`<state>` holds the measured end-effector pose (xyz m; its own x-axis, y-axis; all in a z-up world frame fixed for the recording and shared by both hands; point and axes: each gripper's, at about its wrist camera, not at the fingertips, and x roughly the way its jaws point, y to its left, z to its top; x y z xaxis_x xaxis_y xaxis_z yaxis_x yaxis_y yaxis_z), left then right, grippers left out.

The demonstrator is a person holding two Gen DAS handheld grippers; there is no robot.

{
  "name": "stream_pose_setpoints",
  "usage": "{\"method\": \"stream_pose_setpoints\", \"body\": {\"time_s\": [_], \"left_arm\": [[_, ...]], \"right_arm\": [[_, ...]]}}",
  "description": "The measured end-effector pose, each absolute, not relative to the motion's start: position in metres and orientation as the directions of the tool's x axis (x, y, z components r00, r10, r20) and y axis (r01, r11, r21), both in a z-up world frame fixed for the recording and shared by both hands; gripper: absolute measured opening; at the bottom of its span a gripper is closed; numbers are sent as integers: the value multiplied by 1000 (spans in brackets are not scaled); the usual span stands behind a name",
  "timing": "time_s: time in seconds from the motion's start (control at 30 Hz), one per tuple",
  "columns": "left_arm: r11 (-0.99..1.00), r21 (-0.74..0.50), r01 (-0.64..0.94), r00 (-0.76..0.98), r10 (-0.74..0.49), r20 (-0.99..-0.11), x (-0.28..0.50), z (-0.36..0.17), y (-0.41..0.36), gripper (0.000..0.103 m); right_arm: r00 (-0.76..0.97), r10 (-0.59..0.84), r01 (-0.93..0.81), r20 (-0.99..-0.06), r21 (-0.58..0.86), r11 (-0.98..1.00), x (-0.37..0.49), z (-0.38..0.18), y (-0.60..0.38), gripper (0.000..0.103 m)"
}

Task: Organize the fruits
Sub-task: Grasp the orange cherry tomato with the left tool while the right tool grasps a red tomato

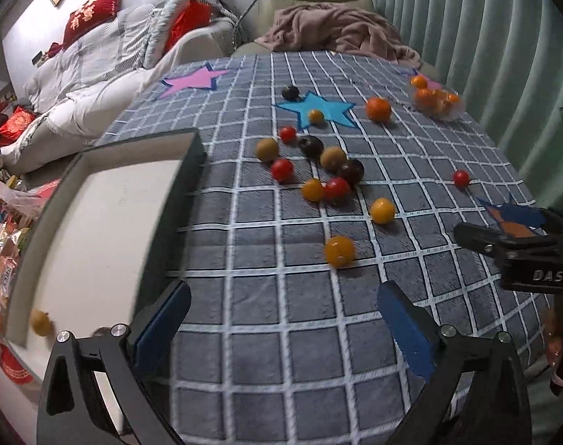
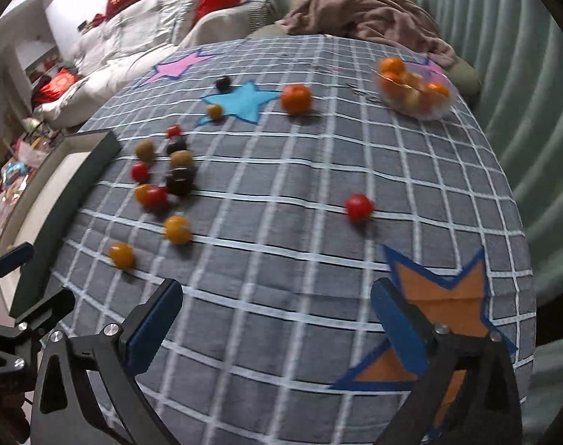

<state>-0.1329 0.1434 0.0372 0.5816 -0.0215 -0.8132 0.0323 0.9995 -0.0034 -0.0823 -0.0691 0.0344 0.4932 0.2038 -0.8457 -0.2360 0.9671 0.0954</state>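
Several small fruits lie loose on the grey checked tablecloth (image 1: 281,315): red, yellow, dark and brownish ones in a cluster (image 1: 318,170), also seen in the right wrist view (image 2: 163,181). A yellow fruit (image 1: 339,251) lies nearest my left gripper (image 1: 283,311), which is open and empty. One yellow fruit (image 1: 40,322) lies in the white tray (image 1: 96,230) at the left. A mandarin (image 2: 296,99) sits beside the blue star. A clear bowl (image 2: 415,89) holds several mandarins. A lone red fruit (image 2: 358,206) lies ahead of my right gripper (image 2: 277,315), open and empty.
Star patches mark the cloth: blue (image 1: 318,109), pink (image 1: 192,79) and orange (image 2: 444,296). The right gripper's body (image 1: 519,256) shows at the right edge of the left wrist view. A sofa with cushions (image 1: 96,55) and an armchair with a blanket (image 1: 333,29) stand behind the table.
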Motion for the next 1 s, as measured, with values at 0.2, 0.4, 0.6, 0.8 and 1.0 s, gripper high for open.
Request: {"method": "stream_pose_setpoints", "body": {"time_s": [0.2,0.4,0.6,0.8,1.0], "left_arm": [[1000,4,20,543,-8,-840,-114,19,128,101],[1000,19,23,533,4,-846,-100,13,115,101],[999,38,12,523,26,-852,-92,5,111,101],[1000,-18,5,525,-18,-851,-89,7,113,80],[1000,-14,28,542,-27,-840,-92,11,107,38]], "right_arm": [[491,176,-183,-853,96,978,-69,22,-95,102],[489,165,-142,-857,108,984,-52,14,-108,102],[506,152,-156,-849,83,984,-35,12,-100,102],[542,127,-189,-830,27,982,-23,15,-84,74],[550,156,-203,-821,49,978,-19,18,-81,34]]}}
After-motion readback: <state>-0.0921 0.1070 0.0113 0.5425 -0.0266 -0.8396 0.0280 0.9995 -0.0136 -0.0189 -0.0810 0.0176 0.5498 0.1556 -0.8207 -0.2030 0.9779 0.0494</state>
